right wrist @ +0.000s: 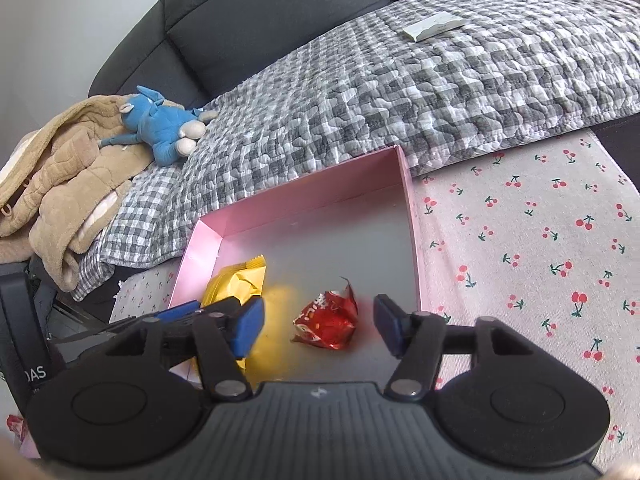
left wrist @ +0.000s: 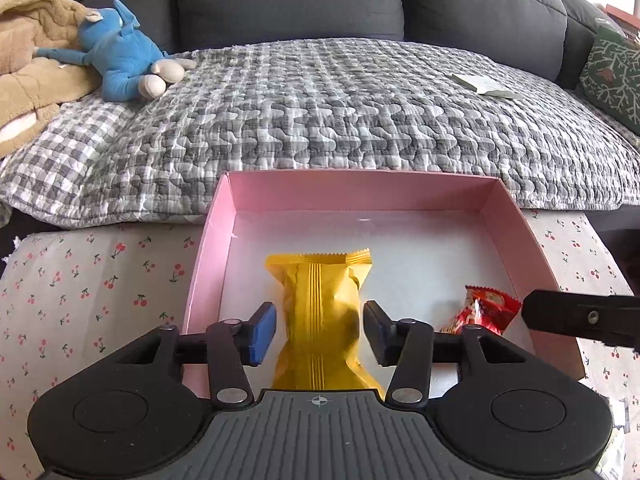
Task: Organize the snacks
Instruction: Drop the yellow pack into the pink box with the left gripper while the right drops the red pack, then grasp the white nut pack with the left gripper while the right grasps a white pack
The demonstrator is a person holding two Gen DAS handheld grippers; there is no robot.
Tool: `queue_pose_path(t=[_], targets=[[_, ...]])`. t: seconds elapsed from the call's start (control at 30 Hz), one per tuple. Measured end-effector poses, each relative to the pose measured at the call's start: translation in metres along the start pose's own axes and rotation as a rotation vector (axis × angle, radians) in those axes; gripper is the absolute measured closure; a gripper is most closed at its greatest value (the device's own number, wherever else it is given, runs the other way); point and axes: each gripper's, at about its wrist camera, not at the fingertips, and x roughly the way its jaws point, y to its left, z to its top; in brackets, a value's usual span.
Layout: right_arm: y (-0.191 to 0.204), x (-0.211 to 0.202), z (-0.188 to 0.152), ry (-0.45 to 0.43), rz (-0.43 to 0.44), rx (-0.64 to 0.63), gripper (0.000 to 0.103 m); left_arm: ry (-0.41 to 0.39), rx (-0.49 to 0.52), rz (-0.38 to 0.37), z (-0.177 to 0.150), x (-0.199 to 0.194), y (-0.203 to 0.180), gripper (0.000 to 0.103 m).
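A pink box (left wrist: 360,192) stands on the cherry-print cloth. A yellow snack packet (left wrist: 320,308) lies on the box floor between the fingers of my left gripper (left wrist: 320,332), which is open with gaps on both sides of the packet. A red snack packet (left wrist: 484,312) lies in the box at the right. In the right wrist view my right gripper (right wrist: 318,326) is open over the box (right wrist: 410,216), with the red packet (right wrist: 326,320) on the floor between its fingers, untouched. The yellow packet (right wrist: 236,280) and the left gripper's blue pad (right wrist: 180,312) show at the left.
The cherry-print cloth (right wrist: 520,240) covers the table on both sides of the box. Behind it a sofa holds a grey checked quilt (left wrist: 340,100), a blue plush toy (left wrist: 120,60), a beige blanket (left wrist: 28,60), a white packet (left wrist: 480,84) and a green cushion (left wrist: 616,76).
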Motion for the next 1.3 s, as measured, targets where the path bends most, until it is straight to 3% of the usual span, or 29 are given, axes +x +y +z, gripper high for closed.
queue_pose_path(t=[0.2, 0.47, 0.87, 1.13, 1.3], targets=[[-0.005, -0.022, 0.002, -0.038, 0.006, 0.019, 0.025, -0.009, 0.026, -0.009, -0.002, -0.011, -0.002, 0.023], [-0.013, -0.045, -0.008, -0.06, -0.048, 0.052, 0.018, -0.024, 0.053, -0.059, -0.016, -0.04, -0.002, 0.011], [0.011, -0.081, -0.046, -0.057, -0.144, -0.069, 0.008, -0.052, 0.117, -0.088, -0.063, -0.087, 0.009, 0.004], [0.019, -0.099, -0.073, -0.078, -0.157, -0.123, 0.004, -0.045, 0.167, -0.124, -0.104, -0.118, 0.029, 0.003], [0.019, -0.097, -0.086, -0.105, -0.177, -0.162, 0.001, -0.048, 0.157, -0.105, -0.122, -0.124, 0.046, 0.003]])
